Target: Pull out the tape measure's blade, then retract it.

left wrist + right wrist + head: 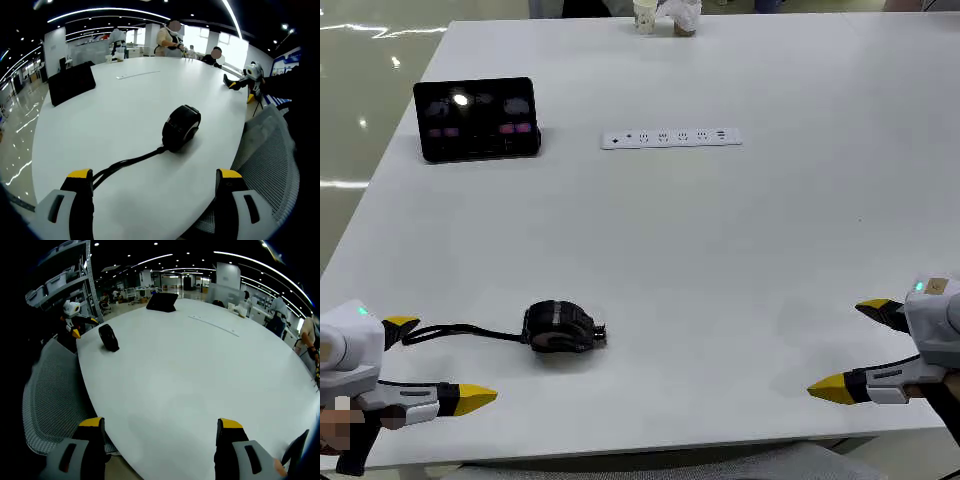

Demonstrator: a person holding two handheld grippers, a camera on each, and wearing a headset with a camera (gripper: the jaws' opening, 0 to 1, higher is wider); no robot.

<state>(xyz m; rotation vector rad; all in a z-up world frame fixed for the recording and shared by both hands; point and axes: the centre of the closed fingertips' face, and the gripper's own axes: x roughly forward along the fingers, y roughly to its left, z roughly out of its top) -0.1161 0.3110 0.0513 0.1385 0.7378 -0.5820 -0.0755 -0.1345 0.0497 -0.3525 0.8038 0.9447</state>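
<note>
A black tape measure [560,327] is lying on the near left part of a white table [720,250], its blade not drawn out and its dark cord [460,332] trailing left toward the left gripper [442,360]. That gripper is hovering with its yellow-tipped jaws spread wide and gripping nothing, seemingly lining up to take the case. The right gripper [845,346] is hanging well apart at the near right edge, equally wide open and empty, probably placed to draw the blade. The head view is showing a power strip [670,138] and a dark screen [477,118] farther off. The left gripper view is revealing people [167,42] beyond the table, and the right gripper view a mesh chair [50,390].
</note>
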